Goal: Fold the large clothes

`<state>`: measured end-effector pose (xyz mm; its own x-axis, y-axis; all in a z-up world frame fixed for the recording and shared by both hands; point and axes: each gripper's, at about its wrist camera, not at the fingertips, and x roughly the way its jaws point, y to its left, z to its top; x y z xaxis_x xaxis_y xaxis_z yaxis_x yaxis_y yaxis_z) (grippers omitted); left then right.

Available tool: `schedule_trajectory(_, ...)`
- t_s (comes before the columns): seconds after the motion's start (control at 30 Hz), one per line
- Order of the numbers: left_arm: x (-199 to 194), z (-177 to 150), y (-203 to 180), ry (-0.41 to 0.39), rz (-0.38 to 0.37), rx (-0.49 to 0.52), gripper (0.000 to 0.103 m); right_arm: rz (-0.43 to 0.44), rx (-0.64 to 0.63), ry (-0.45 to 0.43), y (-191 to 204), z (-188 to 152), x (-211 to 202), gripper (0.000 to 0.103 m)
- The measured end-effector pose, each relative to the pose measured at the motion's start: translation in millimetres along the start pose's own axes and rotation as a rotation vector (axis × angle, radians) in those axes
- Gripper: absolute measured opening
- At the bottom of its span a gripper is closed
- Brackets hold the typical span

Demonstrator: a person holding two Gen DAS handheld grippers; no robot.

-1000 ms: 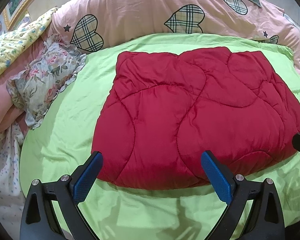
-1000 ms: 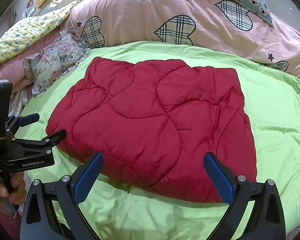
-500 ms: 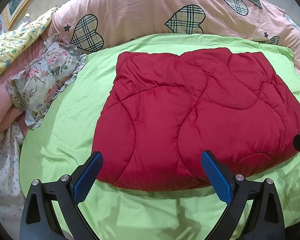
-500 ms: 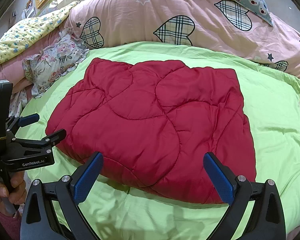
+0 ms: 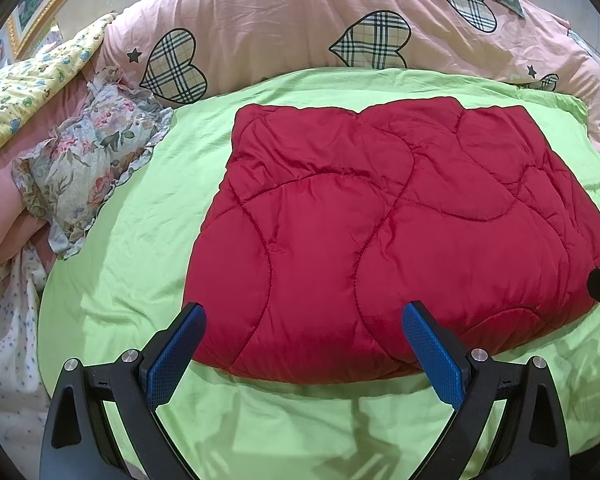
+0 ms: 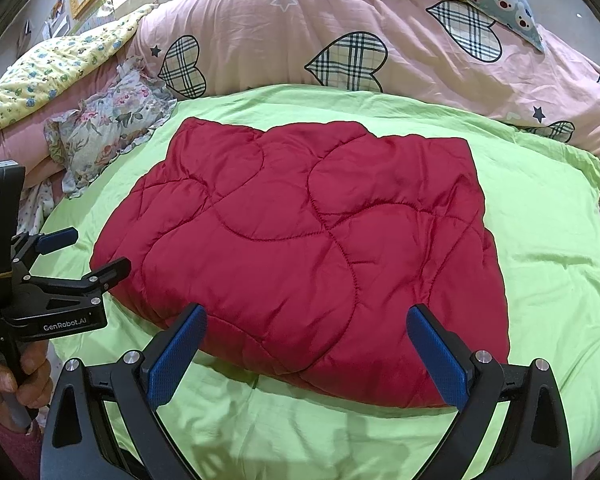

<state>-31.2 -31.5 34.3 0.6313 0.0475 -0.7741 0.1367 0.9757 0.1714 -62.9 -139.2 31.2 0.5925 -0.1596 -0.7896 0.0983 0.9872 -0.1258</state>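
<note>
Item: red quilted padded garment (image 5: 380, 232), already a compact rectangular bundle, lying flat in the middle of the lime-green sheet (image 5: 140, 208) on the bed.

Left tongs (image 5: 304, 354): blue pads wide apart, empty, poised just short of the bundle's near edge, toward its left corner.

Right tongs (image 6: 306, 354): likewise spread and empty, facing the near edge toward the right corner; my left hand (image 6: 16, 376) shows at the side of this view.

Surroundings: pink duvet with plaid hearts (image 6: 340, 40) behind, floral pillow (image 5: 88, 168) at far left, well clear of the work.

Step, as I judge it: one more fold, or a final tidy. To do it well, I'd bite both near corners deep enough to catch every layer, lift evenly, carry them to the far edge, square the sides, then press out trapped air.
</note>
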Motion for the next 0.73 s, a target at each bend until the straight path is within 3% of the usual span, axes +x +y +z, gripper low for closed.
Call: schedule_trajectory(0.73,7.8,5.4,4.1,0.022,-0.036,-0.039,0.1,-0.009,0.025,0.009,-4.2,-1.2,6.5,0.101)
